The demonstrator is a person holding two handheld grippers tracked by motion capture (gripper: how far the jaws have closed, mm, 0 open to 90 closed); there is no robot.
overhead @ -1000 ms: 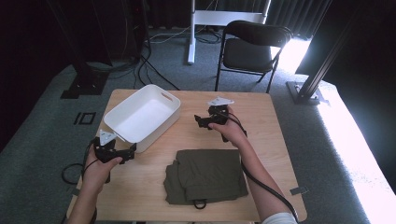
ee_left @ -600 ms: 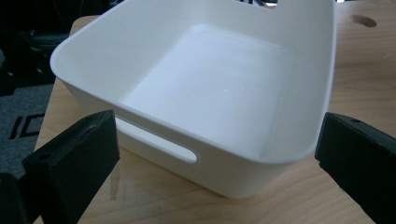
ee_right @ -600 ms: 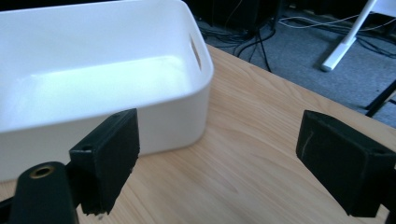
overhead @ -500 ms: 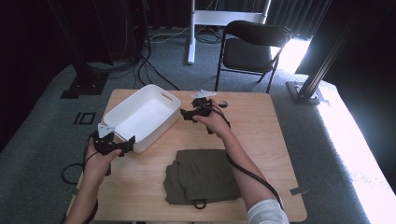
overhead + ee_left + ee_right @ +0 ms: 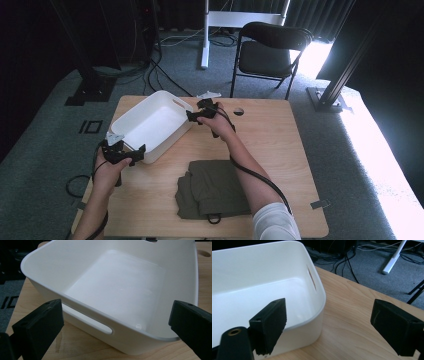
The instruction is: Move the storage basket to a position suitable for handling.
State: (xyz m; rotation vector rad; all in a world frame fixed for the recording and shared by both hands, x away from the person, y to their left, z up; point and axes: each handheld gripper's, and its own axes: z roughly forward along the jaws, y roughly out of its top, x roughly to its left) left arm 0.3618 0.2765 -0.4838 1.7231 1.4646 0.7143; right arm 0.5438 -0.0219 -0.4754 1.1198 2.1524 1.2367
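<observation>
The white tub [image 5: 150, 125] sat empty on the desk [image 5: 280, 150], its far rim cut off in the left gripper view. Left tongs [image 5: 122, 152] and right tongs [image 5: 195, 116] gaped wide at its opposite ends, grasping nothing.

Empty white plastic bin [image 5: 150, 125] with slot handles, upright at the counter's [image 5: 280, 150] far left, folded olive-green garment [image 5: 212, 190] flat near the front edge

A white short sleeve [image 5: 275, 222] covers the right upper arm, both forearms are bare, and black cables [image 5: 260, 177] trail from each black tool.
</observation>
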